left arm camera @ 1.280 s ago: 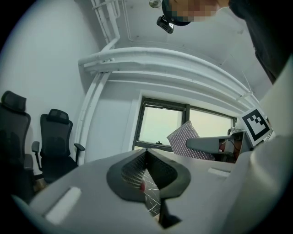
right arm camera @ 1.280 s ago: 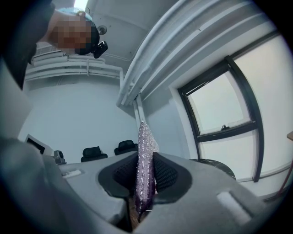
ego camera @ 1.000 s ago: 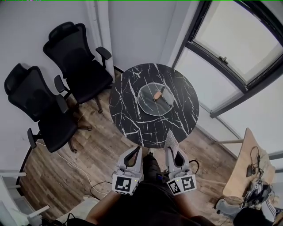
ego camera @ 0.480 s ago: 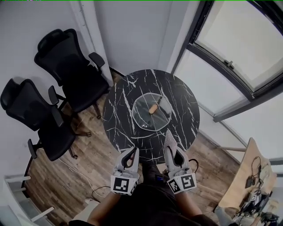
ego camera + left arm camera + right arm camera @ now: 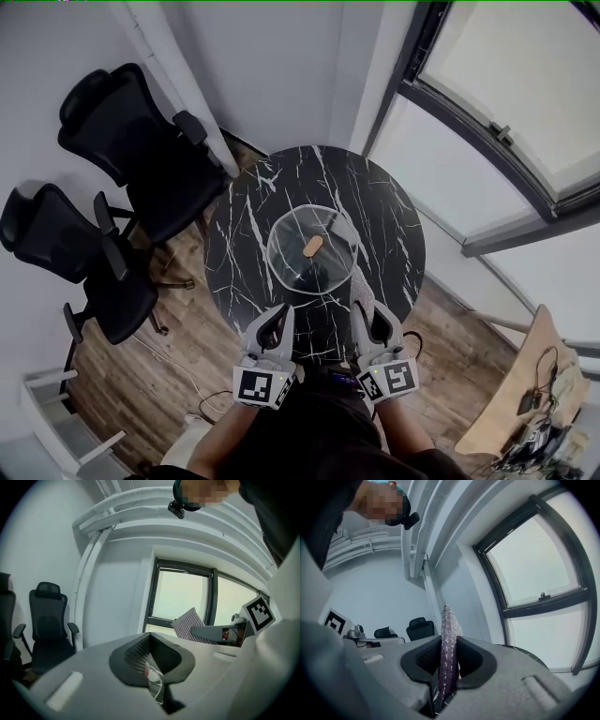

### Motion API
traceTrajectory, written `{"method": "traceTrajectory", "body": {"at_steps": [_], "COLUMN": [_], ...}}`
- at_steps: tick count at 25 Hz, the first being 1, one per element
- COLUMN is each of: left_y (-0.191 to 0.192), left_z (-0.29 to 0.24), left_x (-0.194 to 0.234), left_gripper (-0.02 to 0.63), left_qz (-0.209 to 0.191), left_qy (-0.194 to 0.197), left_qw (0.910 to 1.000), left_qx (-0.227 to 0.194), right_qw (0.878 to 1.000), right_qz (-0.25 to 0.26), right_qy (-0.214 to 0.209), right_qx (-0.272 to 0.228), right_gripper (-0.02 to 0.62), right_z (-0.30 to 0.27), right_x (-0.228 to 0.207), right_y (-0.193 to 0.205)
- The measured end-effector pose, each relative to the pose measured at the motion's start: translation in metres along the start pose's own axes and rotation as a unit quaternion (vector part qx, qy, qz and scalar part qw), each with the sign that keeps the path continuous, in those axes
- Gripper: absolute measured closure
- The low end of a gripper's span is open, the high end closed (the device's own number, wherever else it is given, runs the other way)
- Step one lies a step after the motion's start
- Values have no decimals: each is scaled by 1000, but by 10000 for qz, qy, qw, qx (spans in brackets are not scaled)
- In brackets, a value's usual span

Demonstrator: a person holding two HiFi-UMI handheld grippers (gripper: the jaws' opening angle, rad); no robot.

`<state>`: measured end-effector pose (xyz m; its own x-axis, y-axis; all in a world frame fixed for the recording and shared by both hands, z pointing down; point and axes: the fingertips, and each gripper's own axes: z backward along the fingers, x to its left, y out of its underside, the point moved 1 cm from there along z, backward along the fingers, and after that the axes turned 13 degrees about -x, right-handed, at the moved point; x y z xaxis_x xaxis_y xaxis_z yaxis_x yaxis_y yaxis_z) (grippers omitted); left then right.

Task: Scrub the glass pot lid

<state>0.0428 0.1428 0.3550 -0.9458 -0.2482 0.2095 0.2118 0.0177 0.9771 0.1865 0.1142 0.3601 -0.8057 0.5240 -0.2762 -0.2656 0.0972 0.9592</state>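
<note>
Black chairs (image 5: 131,159) stand at left. The left gripper (image 5: 283,313), jaws pressed together on nothing, hovers at the near edge of the marble table (image 5: 239,234). The glass lid (image 5: 291,261) lies flat mid-table, beyond both grippers. The right gripper (image 5: 369,315) pinches a scrub pad (image 5: 359,289) upright. A window (image 5: 506,75) is at right.

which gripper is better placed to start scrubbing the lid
Right. The right gripper is shut on the scrubbing pad, which points toward the glass lid on the table. The left gripper is shut and empty, so it probably suits steadying the lid instead.
</note>
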Motion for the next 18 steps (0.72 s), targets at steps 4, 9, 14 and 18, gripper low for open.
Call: {"method": "traceTrajectory", "body": {"at_steps": [4,9,14,18], "left_y": [6,16,32,54], "left_z": [-33,-52,-61,-80], "left_x": [1,7,23,39], "left_gripper": [603,603,603,603], "left_qz": [-74,-149,-147,-46], "left_qy": [-48,-40,90,267], "left_qw": [10000,9999,9996,9988], "left_qx": [-2,64,232,406], "right_qw": [9999,9993,9988,9981], "right_qz": [-18,49,94,204], "right_qy": [-12,24,20,101], "right_qx": [154,369,475,575], "right_gripper": [520,520,520,520], "right_z": [-21,-38,-57,-73], "right_x": [-31,-50,-58,-68], "right_y": [11,30,55,78]}}
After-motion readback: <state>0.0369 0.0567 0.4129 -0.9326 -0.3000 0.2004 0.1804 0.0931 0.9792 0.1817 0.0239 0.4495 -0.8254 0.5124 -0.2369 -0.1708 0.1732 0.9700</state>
